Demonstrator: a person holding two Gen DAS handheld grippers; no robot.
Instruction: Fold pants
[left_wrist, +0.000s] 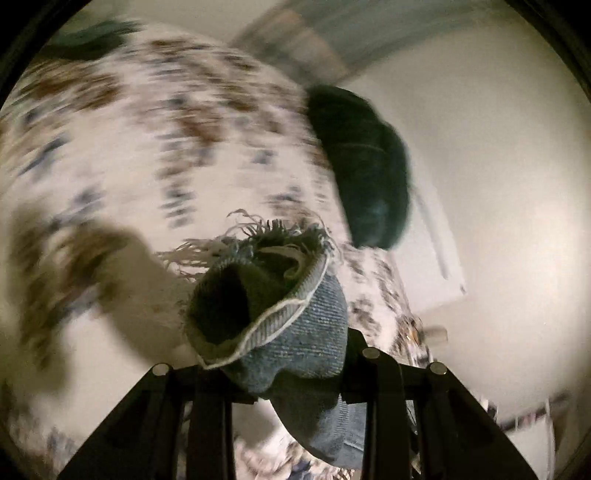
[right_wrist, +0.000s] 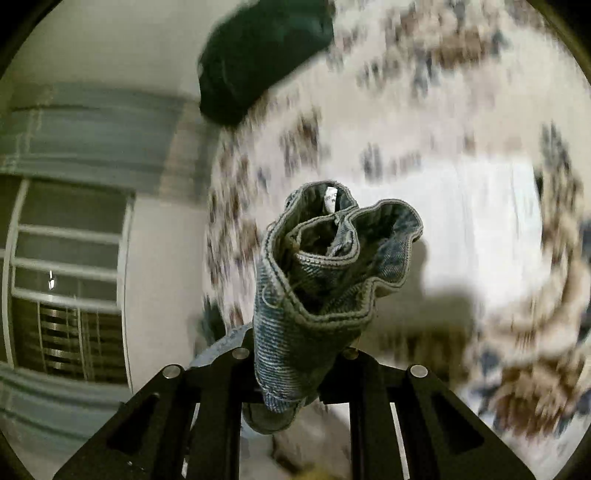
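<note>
The pants are blue denim jeans. In the left wrist view my left gripper (left_wrist: 291, 373) is shut on a frayed leg hem of the jeans (left_wrist: 295, 314), which bunches up above the jaws with loose white threads. In the right wrist view my right gripper (right_wrist: 291, 369) is shut on the waistband end of the jeans (right_wrist: 325, 273), which stands up in folds with a white label inside. Both ends are held in the air above a patterned bedspread. The rest of the jeans hangs below, out of sight.
A white bedspread with brown and blue flowers (left_wrist: 147, 147) (right_wrist: 443, 147) lies below, blurred by motion. A dark green cushion (left_wrist: 365, 166) (right_wrist: 258, 55) sits on it near the bed's edge. White walls, a window with blinds (right_wrist: 70, 295) and a curtain (right_wrist: 92, 140) stand beyond.
</note>
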